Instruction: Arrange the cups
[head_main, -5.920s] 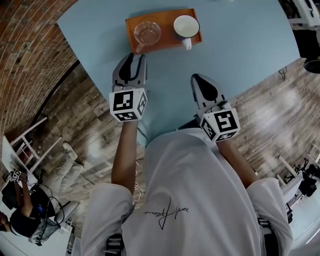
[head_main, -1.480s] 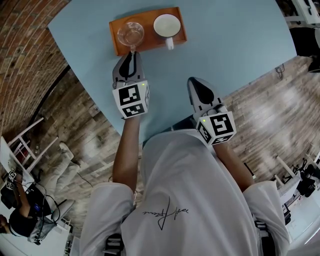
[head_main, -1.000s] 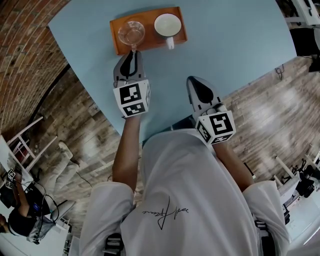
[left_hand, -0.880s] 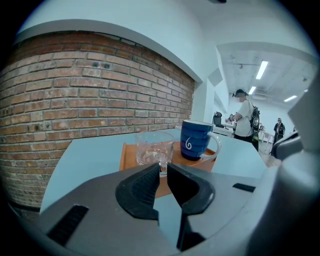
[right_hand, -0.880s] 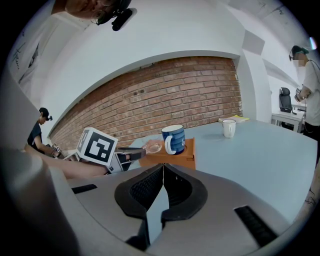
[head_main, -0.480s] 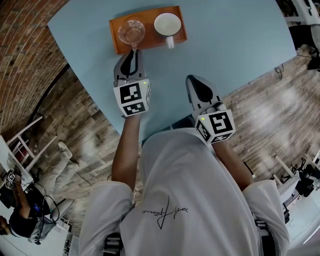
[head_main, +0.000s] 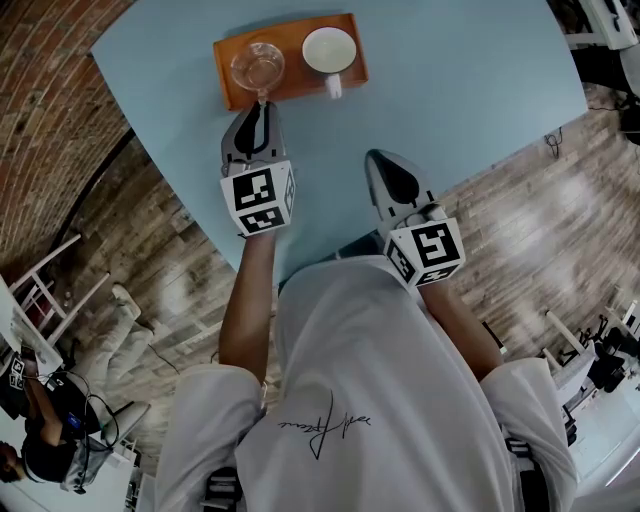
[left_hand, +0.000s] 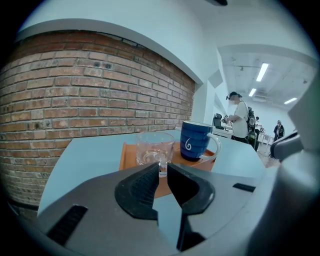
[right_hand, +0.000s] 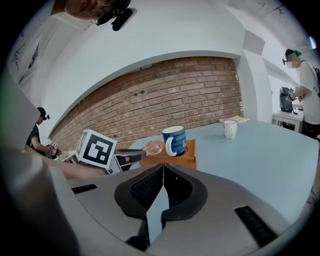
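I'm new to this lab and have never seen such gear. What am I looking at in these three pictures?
There is no robot here: a person holds a two-jaw gripper in each hand. One picture comes from a camera on the person's head, looking down. The other two come from cameras riding on each gripper. On the blue table sits an orange tray with a glass cup and a blue mug. The left gripper is closed on the glass cup's handle. The right gripper is shut and empty.

A red brick wall (left_hand: 90, 95) stands beside the pale blue table (head_main: 450, 70), over a grey wood-plank floor (head_main: 175, 265).
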